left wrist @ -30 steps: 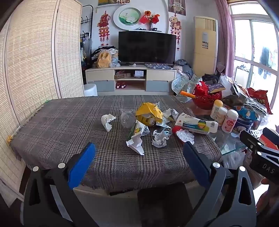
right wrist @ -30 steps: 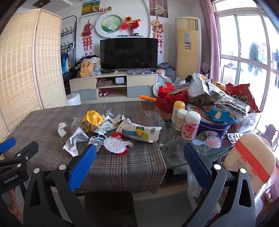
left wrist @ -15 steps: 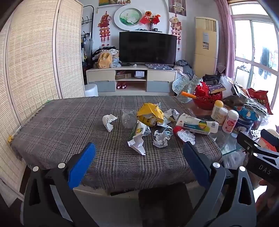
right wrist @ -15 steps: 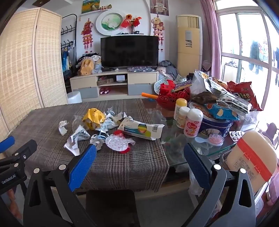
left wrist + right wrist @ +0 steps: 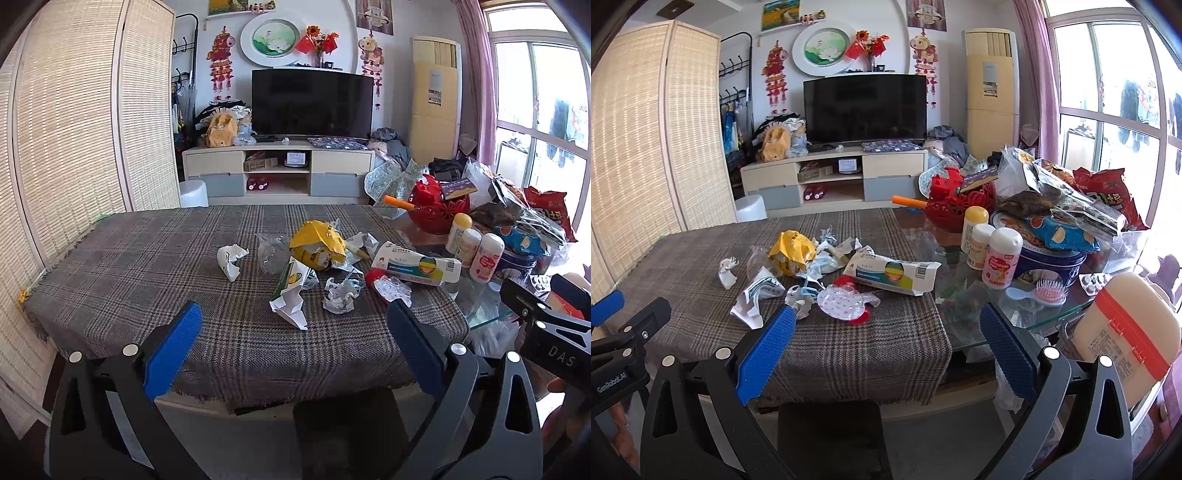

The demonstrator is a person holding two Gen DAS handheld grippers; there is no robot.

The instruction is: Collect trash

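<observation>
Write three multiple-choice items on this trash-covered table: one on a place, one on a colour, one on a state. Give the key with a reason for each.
1. Where does the crumpled yellow bag lie?
A. on the plaid tablecloth
B. on the TV stand
C. in the red basket

2. What colour are the pads of the left hand-held gripper?
A. red
B. blue
C. green

3. What state is the right hand-held gripper in?
A. shut on the white tube box
B. shut on a paper ball
C. open, holding nothing

Key:
1 A, the bag sits among the litter in the middle of the cloth.
2 B, both pads show blue in the left wrist view.
3 C, the jaws stand wide apart short of the table, and the white tube box lies untouched on the cloth.
</observation>
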